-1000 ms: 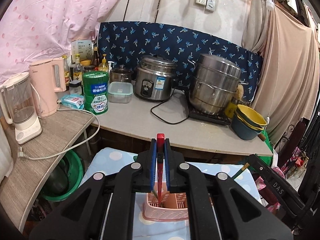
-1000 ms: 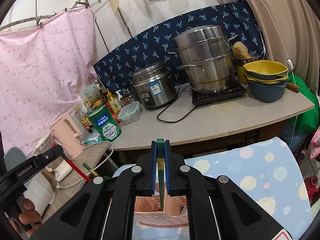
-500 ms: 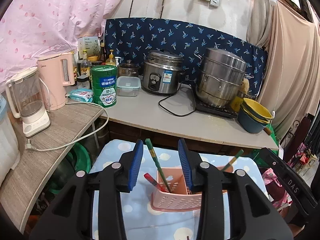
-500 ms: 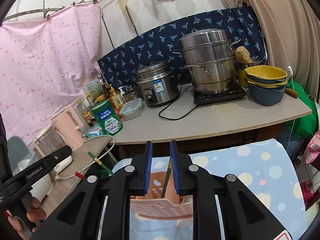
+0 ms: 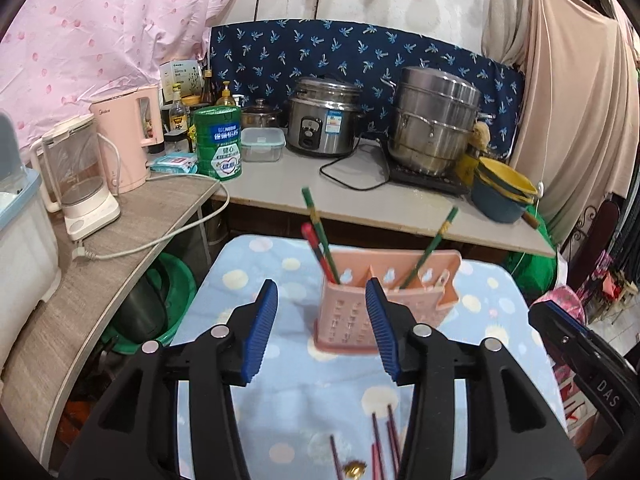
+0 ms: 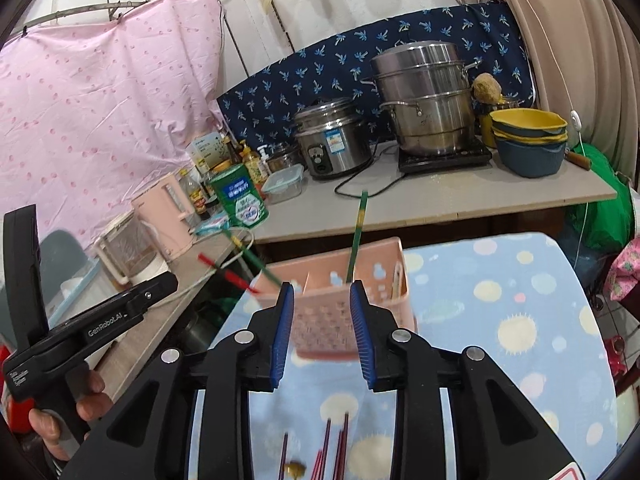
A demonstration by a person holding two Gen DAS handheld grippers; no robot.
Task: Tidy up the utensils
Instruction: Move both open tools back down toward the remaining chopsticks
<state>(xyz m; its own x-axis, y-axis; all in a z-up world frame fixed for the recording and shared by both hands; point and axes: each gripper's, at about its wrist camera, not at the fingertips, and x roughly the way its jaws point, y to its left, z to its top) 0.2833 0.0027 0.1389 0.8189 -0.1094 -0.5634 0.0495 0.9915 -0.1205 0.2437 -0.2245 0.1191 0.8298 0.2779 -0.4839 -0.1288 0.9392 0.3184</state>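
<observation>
Chopsticks [image 5: 323, 240] stand in the pink holder [image 5: 384, 300], a red and a green one leaning left in one compartment, another green one [image 5: 432, 246] tilted right in the next. That holder sits on a pale blue spotted cloth [image 5: 492, 344] over a small table. More dark red chopsticks [image 5: 384, 440] lie loose on the cloth near the front edge. Left gripper [image 5: 322, 326] hangs just short of the holder, jaws spreading, nothing between them. Right gripper [image 6: 322, 332] likewise, jaws opening on empty air, holder just behind. Beyond runs a grey counter [image 5: 280, 176] with a rice cooker [image 5: 324, 122], a steel steamer [image 5: 434, 120], a green tin [image 5: 218, 142] and stacked bowls [image 5: 504, 192], a blue patterned cloth [image 5: 360, 52] behind
</observation>
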